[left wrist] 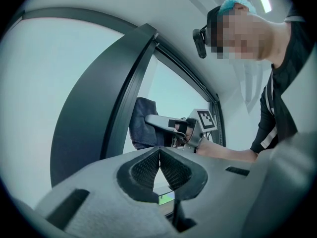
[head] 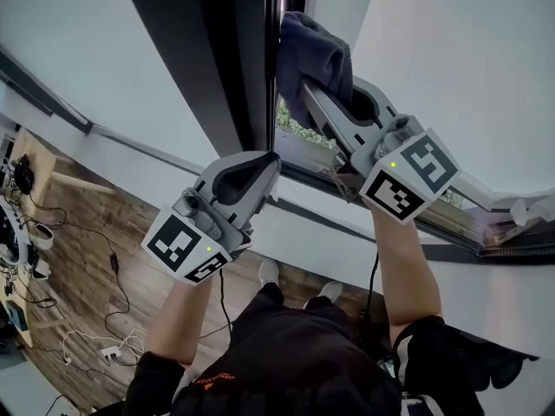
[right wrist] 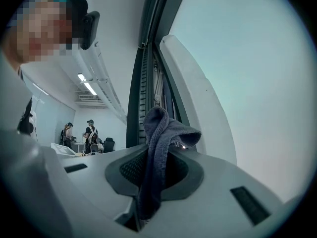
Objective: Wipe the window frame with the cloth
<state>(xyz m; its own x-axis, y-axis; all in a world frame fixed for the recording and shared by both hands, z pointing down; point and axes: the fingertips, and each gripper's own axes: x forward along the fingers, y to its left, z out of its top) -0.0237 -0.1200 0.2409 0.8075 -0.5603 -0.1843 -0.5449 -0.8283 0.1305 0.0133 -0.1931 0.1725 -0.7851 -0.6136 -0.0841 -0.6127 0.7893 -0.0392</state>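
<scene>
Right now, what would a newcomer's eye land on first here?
The dark blue cloth, clamped in the right gripper and held against the dark window frame at the head view's top centre. Below, the left gripper is shut and empty, near the frame.

No readable text, labels, brands, numbers or signs show anywhere.

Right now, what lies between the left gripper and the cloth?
Only a bare stretch of window frame below the cloth, in the head view.

cloth (right wrist: 158,133) tail hidden inside right tongs (right wrist: 157,157) | window frame (head: 234,59) cut by top edge
</scene>
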